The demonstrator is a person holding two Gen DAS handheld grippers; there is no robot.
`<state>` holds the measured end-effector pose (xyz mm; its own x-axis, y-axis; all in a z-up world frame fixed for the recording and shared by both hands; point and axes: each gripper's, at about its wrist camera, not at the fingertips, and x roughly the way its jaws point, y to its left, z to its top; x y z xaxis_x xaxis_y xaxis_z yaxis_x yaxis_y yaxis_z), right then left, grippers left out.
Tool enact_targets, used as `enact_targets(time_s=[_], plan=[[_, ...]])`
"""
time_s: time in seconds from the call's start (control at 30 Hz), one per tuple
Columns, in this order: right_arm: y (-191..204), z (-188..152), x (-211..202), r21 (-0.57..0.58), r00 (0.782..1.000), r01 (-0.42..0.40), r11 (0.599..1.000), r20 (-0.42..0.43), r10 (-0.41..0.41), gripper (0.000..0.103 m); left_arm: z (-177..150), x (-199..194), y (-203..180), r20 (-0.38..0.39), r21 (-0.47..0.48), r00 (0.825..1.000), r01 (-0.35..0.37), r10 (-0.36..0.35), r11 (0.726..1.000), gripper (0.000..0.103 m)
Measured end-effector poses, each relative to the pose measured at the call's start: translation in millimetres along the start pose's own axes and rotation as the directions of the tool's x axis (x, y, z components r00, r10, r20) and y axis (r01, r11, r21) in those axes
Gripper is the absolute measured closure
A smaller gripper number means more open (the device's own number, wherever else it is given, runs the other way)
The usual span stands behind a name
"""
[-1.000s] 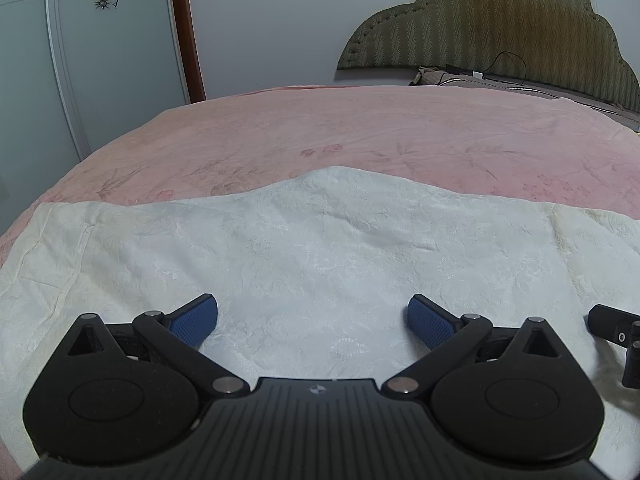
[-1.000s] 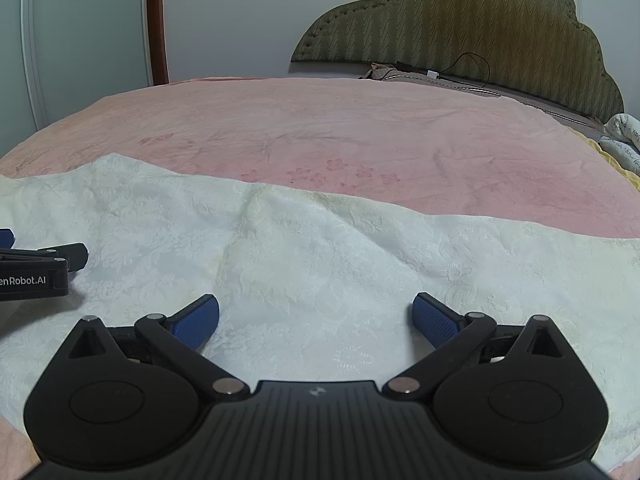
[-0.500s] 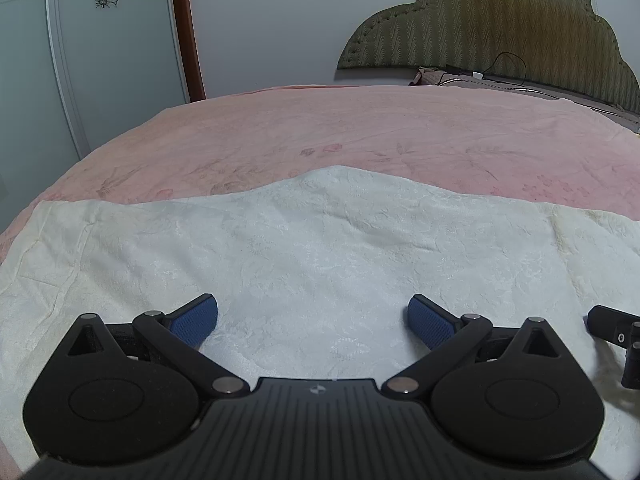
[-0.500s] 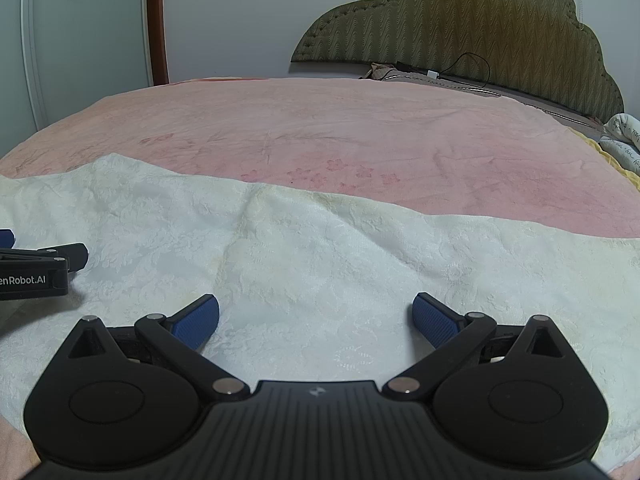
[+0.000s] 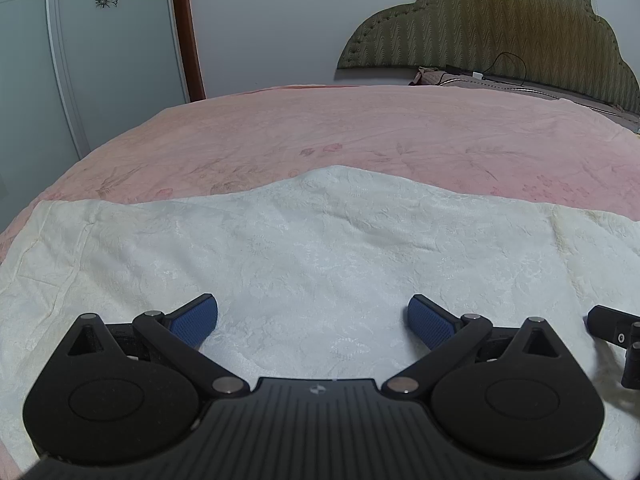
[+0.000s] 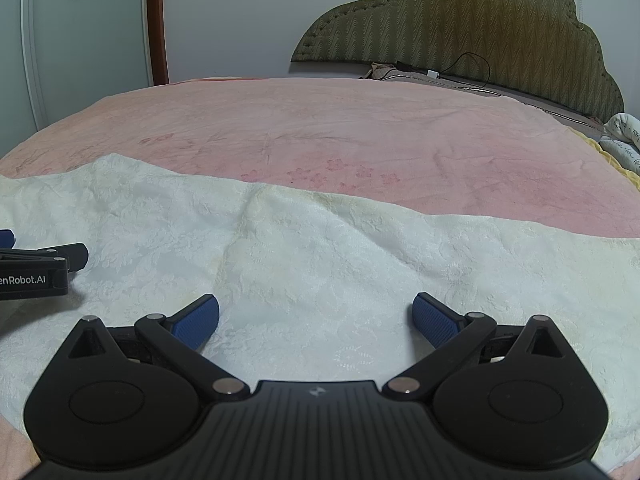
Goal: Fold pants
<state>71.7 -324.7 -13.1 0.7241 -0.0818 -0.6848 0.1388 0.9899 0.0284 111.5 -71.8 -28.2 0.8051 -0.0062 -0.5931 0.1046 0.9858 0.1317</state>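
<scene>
Apparently nothing is folded: the white pants (image 5: 320, 248) lie spread flat on the bed (image 5: 360, 136). Left claw (image 5: 313, 316) and right claw (image 6: 316, 316) both gape empty above them.

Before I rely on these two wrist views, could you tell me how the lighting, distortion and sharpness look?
Left wrist view: strong fisheye bend, dark vignette corners; white pants evenly lit and sharp, no glare; the open left gripper casts only a faint shadow. Right wrist view: same curvature bows the pink bedspread; the headboard is dim; the open right gripper is in focus.
</scene>
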Motion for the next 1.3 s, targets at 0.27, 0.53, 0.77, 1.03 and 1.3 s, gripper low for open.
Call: enact_targets(time_s=[0.27, 0.53, 0.77, 1.03, 1.3], plan=[[1.1, 1.5, -0.2, 0.000, 1.000, 0.002, 1.000, -0.007, -0.002, 0.000, 0.1, 0.4, 0.6, 0.002, 0.008, 1.000, -0.007, 0.006, 1.000, 0.000], [-34.1, -12.2, -75.6, 0.033, 0.998, -0.049, 0.998, -0.033, 0.051, 0.000, -0.9, -0.6, 1.4, -0.001, 0.000, 1.000, -0.002, 0.002, 1.000, 0.000], [-151.4, -23.4, -152.5, 0.490, 0.959, 0.167, 0.856, 0.121, -0.256, 0.000, 2.7, -2.3, 5.8, -0.038, -0.042, 0.997, 0.058, -0.060, 0.997, 0.000], [-250.4, -114.3, -147.5, 0.867, 0.993, -0.087, 0.491, 0.113, -0.025, 0.000, 19.6, -30.1, 25.0, 0.019, -0.091, 0.991, 0.136, -0.135, 0.986, 0.002], [-238.2, -98.9, -109.3, 0.816, 0.978, -0.204, 0.541, 0.195, 0.076, 0.000, 41.7, -48.3, 33.9, -0.024, -0.189, 0.978, 0.201, -0.210, 0.961, 0.001]])
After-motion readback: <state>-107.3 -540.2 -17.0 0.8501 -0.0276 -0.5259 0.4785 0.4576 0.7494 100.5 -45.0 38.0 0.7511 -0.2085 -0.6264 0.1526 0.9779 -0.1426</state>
